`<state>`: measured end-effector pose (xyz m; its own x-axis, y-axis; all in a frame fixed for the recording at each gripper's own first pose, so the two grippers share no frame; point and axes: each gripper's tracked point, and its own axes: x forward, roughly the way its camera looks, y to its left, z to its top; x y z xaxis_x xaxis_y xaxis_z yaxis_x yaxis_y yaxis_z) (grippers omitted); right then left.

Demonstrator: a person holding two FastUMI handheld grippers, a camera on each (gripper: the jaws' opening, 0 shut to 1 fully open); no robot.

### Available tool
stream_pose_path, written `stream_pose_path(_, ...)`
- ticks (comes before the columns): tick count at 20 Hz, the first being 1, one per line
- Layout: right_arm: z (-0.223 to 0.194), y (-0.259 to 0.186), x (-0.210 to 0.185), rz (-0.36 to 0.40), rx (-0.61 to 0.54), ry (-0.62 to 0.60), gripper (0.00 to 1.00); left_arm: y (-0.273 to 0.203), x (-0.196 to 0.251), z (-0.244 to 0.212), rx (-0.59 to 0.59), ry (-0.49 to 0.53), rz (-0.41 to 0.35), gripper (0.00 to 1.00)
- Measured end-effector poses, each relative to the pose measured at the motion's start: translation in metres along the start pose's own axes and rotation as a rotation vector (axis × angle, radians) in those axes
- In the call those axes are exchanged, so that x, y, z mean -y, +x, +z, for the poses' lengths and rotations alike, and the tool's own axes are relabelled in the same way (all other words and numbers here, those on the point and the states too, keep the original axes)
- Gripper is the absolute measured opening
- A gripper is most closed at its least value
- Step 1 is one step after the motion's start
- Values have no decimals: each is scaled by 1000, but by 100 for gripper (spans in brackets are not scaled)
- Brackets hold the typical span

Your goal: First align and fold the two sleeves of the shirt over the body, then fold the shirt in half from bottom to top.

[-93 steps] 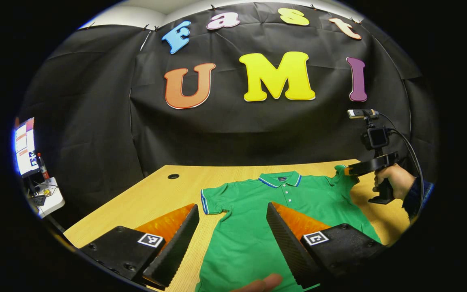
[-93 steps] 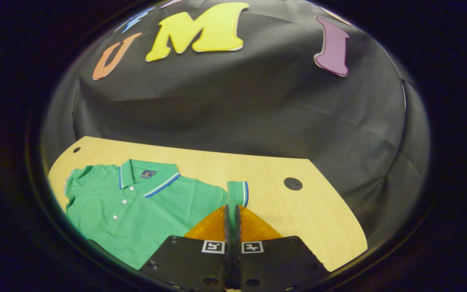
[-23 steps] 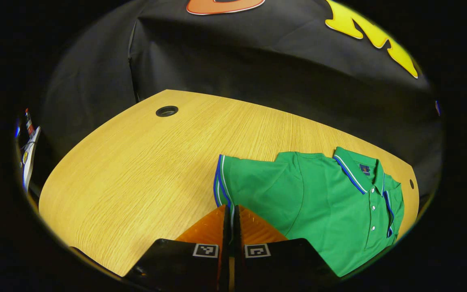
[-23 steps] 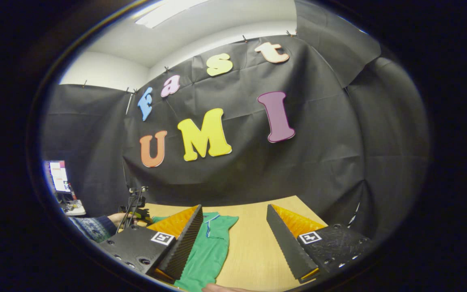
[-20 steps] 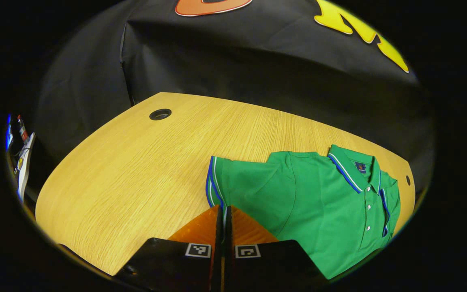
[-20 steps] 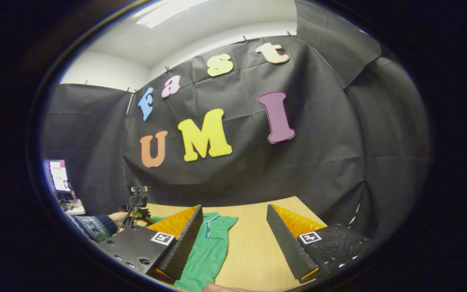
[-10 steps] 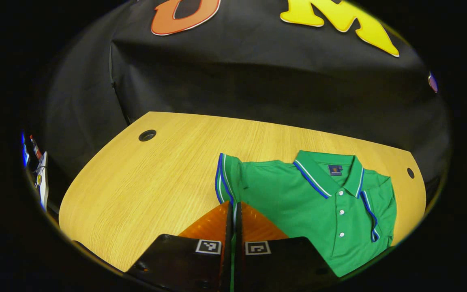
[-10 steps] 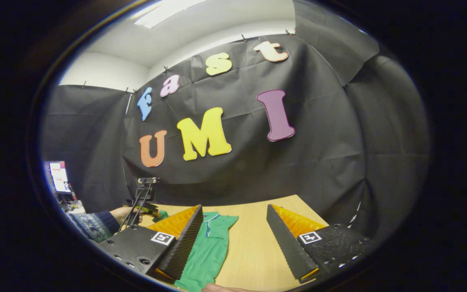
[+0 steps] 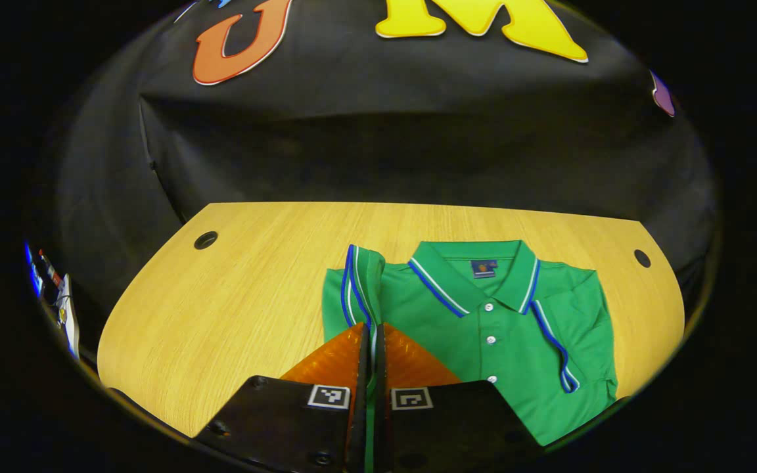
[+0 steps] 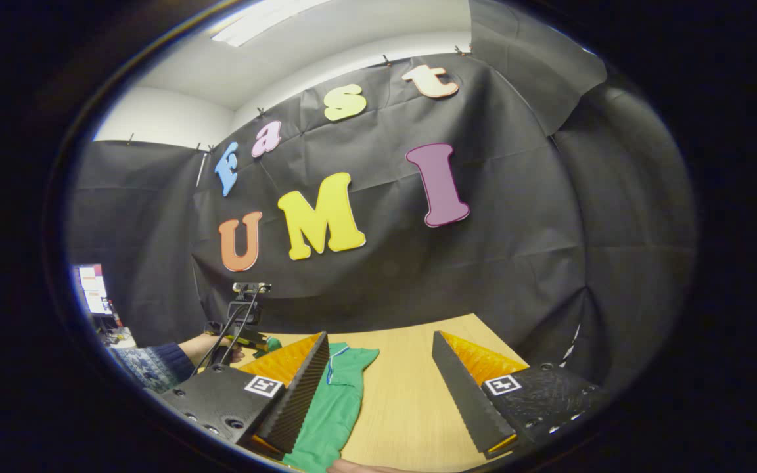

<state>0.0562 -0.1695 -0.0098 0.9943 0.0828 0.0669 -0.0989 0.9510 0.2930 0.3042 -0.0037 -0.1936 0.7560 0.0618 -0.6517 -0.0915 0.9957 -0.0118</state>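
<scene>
Left tool point(image 9: 372, 335) pinched closed; right tool point(image 10: 378, 368) spread.

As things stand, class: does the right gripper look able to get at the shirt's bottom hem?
Probably yes. The right gripper is open and holds nothing, with the shirt and bare table just ahead. The left gripper pinches a sleeve farther off.

Polo shirt point(image 9: 483, 328) lies flat on counter point(image 9: 234, 309), collar toward back wall; one sleeve point(image 9: 566, 328) folded over body, other sleeve point(image 9: 355, 289) raised at left.
</scene>
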Motion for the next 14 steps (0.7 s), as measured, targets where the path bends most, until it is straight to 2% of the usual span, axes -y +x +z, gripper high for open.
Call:
stream_pose_path(1,1,0,2,-6,1,6,95,-3,6,0,-3,10,-15,12)
stream_pose_path(2,1,0,4,-9,-1,11,91,-5,13,2,-2,25,-30,24)
stream_pose_path(3,1,0,5,-10,-4,12,95,-9,17,4,8,47,-28,40)
stream_pose_path(4,0,0,6,-11,-6,11,95,-11,17,8,24,67,-9,71)
stream_pose_path(6,0,1,7,-19,-11,8,95,-23,16,15,57,91,22,100)
stream_pose_path(8,-1,2,6,-22,-15,6,90,-35,22,20,87,93,12,100)
stream_pose_path(10,-1,2,4,-23,-18,-2,91,-52,27,26,120,82,-13,100)
stream_pose_path(11,-1,1,2,-23,-21,-9,95,-62,29,28,136,79,-27,100)
stream_pose_path(12,-2,1,0,-22,-22,-16,91,-73,29,28,155,78,-35,100)
stream_pose_path(14,-2,0,-4,-22,-24,-32,91,-96,23,30,196,77,-37,100)
